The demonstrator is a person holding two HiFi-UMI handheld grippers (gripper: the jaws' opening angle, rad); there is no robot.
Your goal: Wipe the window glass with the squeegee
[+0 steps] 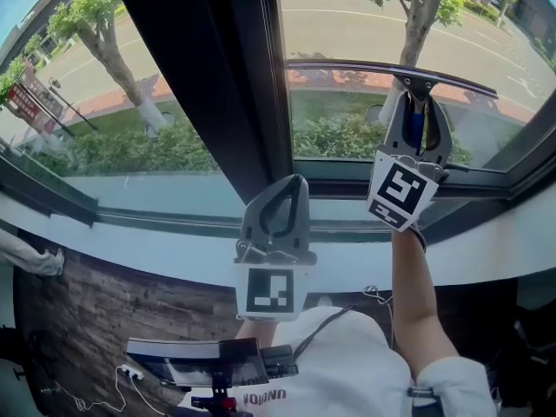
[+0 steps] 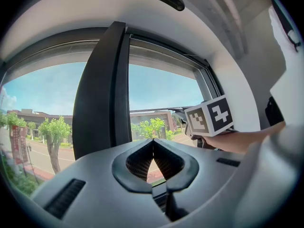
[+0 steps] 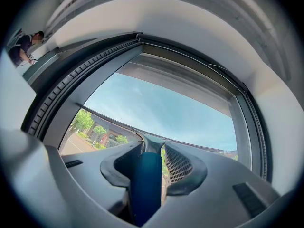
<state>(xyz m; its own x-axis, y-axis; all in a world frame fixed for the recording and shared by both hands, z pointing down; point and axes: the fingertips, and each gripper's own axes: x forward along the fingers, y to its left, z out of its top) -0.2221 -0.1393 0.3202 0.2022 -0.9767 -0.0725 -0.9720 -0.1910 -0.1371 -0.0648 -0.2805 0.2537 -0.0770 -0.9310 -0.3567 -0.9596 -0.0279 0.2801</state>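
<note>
Head view looks steeply down; both gripper views face up, close to the same window glass

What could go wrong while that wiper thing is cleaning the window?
The squeegee is pinched only by its blue handle between the right gripper's two jaws, so it might twist or slip and leave streaks. The blade's left end sits close to the dark window post and could bump it.

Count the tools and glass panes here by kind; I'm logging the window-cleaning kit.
Grippers: 2, the left gripper and the right gripper
Squeegee: 1
Glass panes: 2, the left pane and the right pane
Total: 5
</note>
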